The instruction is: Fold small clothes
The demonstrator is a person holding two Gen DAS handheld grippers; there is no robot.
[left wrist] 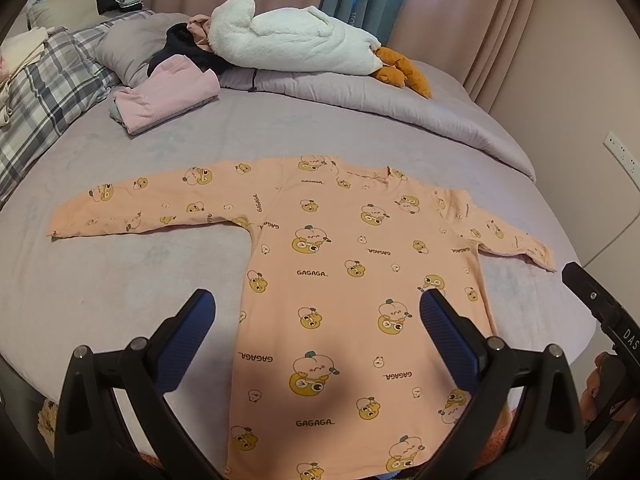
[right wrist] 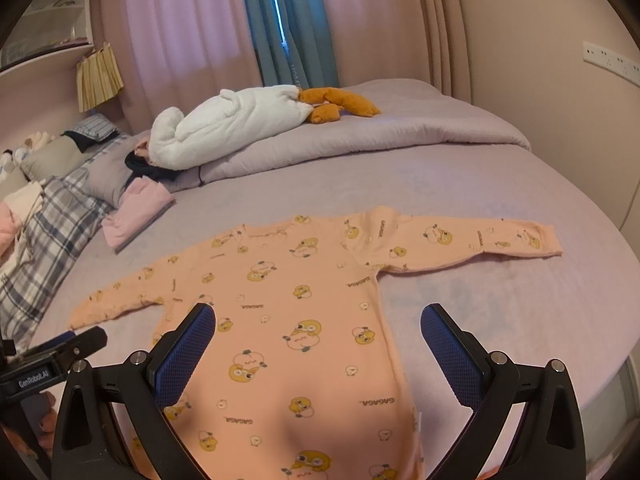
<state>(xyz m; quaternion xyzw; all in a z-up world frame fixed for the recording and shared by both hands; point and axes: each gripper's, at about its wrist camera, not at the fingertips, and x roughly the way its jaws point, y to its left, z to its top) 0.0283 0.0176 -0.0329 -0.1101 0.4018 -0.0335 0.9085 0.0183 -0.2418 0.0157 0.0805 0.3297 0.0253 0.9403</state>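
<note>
A small peach long-sleeved shirt printed with yellow cartoon ducks lies flat on the lilac bed, both sleeves spread sideways, hem toward me. It also shows in the right wrist view. My left gripper is open and empty, hovering above the shirt's lower left part. My right gripper is open and empty, hovering above the shirt's lower right part. The right gripper shows at the right edge of the left wrist view; the left gripper shows at the left edge of the right wrist view.
A folded pink garment lies at the back left beside a plaid pillow. A white plush toy with orange feet rests on a rolled lilac duvet. Curtains and a wall stand behind and to the right.
</note>
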